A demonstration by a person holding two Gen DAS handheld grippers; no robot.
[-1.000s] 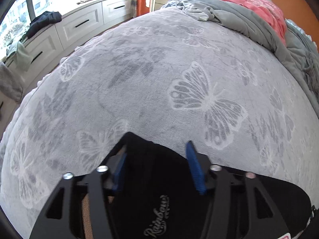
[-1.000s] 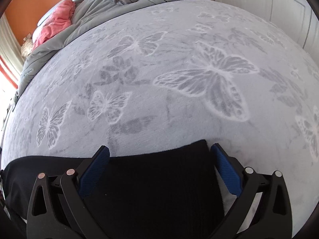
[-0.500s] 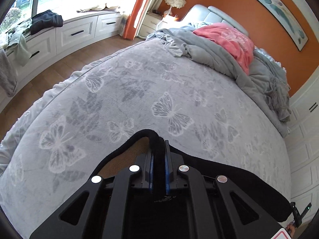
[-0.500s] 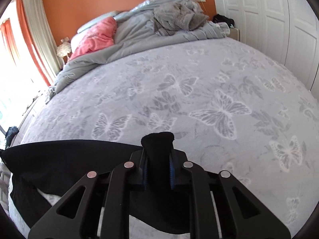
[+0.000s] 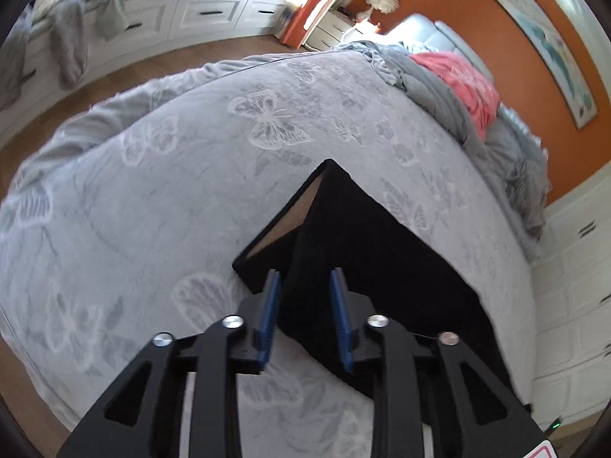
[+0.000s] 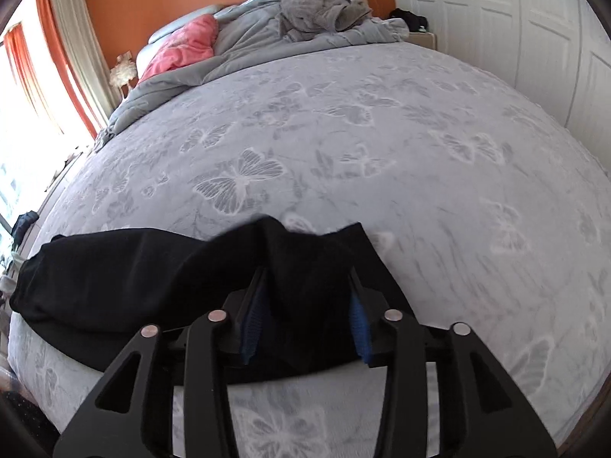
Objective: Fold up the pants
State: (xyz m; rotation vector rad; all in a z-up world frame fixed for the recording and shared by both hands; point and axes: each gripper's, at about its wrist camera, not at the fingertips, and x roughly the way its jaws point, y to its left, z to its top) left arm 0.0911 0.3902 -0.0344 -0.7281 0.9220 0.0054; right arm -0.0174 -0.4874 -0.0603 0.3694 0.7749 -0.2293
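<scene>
The black pants lie on the grey butterfly bedspread, with one end folded over so the tan lining shows. My left gripper is open above that end, blue pads apart, a fold of black cloth rising between them. In the right wrist view the pants stretch to the left. My right gripper is open, its blue pads either side of a bunched ridge of the cloth.
A crumpled grey duvet and pink pillow lie at the head of the bed. White drawers with clothes on top line the window wall. White wardrobe doors stand on the right side.
Half a second ago both grippers were shut on the pants and held them up. Now both have opened and the cloth has dropped folded onto the bedspread.
</scene>
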